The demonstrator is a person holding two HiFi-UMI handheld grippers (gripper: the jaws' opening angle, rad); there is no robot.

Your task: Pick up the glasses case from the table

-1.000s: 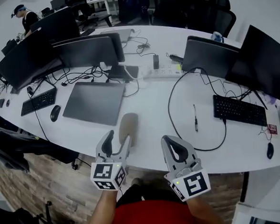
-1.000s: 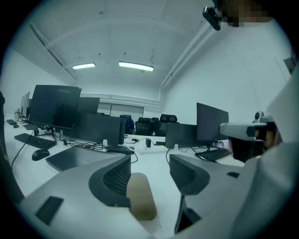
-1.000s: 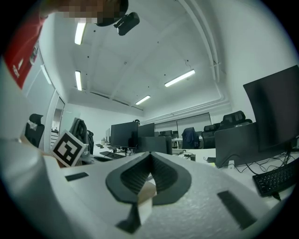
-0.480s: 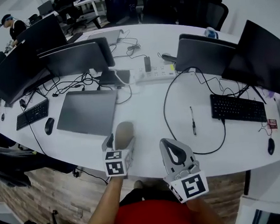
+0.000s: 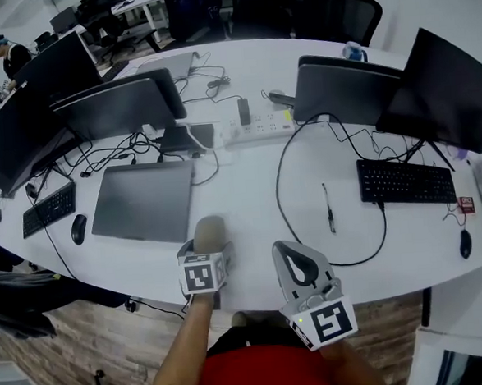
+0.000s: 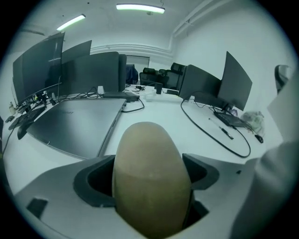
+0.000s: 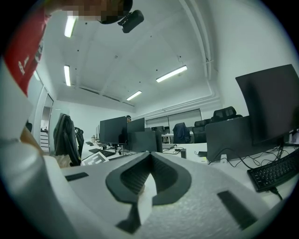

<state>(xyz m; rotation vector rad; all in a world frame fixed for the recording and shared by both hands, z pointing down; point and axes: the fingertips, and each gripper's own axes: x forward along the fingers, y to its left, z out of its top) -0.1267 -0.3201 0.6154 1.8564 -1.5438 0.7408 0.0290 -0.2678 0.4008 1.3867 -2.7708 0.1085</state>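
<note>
White office desk (image 5: 241, 187), long and curved, with an open-plan room behind it. Contents are listed from the person's side, twelve o'clock being straight across the desk.

Item 1: glasses case (image 5: 210, 229). Tan, oval, smooth shell. It lies at the near edge of the desk, long axis running six to twelve, rounded far end toward twelve. Whether it has left the desktop I cannot tell.

Item 2: left gripper (image 5: 205, 249), marker cube uppermost. It is set at six o'clock of the case, in line with its length. Its own view shows the case filling the gap, with the dark pads (image 6: 93, 179) against the two long sides, so the jaws are clamped across the short width. This is the nearer tool, and the grasp looks made.

Item 3: right gripper (image 5: 288, 252). It sits at four o'clock of the case, apart from it, out past the desk edge. The jaws are drawn together at the tips with nothing between them. Idle.

Item 4: closed grey laptop (image 5: 143, 203), at eleven o'clock of the case. Near, not touching.

Item 5: pen (image 5: 328, 209), at two to three o'clock. A black cable (image 5: 278, 189) loops between it and the case.

Item 6: keyboard (image 5: 405, 182), well off at two o'clock, with dark monitors (image 5: 345, 90) beyond it.

Remark, as a judgement: the coming move is a plain lift by the left tool. The hold sits toward the six o'clock end and much of the case projects toward twelve, so that far end may dip if the squeeze is light.
</note>
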